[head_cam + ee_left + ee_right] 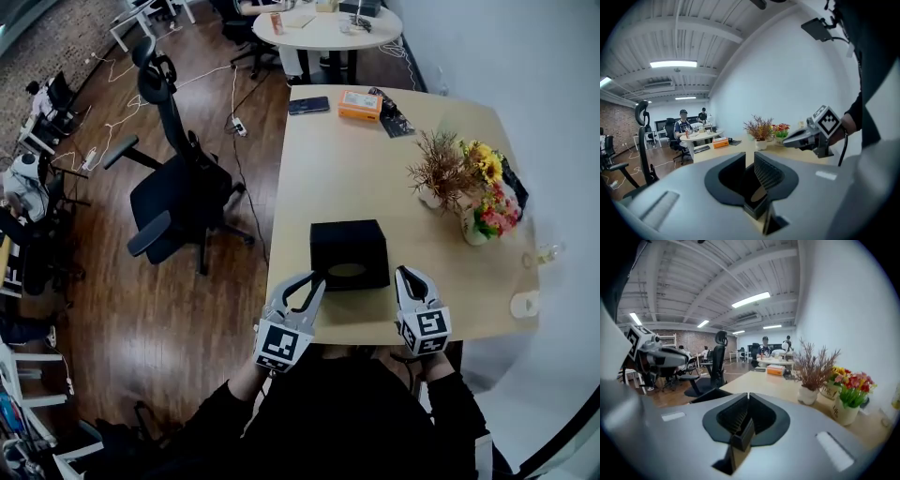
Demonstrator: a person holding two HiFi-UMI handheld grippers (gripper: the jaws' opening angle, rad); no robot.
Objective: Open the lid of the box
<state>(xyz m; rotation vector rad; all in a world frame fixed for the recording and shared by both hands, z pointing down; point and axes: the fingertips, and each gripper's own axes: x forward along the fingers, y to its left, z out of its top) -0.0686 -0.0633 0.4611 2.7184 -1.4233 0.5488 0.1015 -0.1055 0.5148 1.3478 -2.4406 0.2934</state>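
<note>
Black box (349,251) on the tabletop (375,159), just ahead, between your closed, empty left gripper (316,279) and right gripper (406,273); both flank its near corners, equally close.

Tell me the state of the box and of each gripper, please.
Black cube-shaped box with an oval opening on top: lid closed, standing upright.
Left gripper: shut, beside the box's near left corner.
Right gripper: shut, beside its near right corner.

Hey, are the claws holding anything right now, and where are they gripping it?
Both appear to grip the black box: left claw on its near-left corner, right claw on its near-right corner.
</note>
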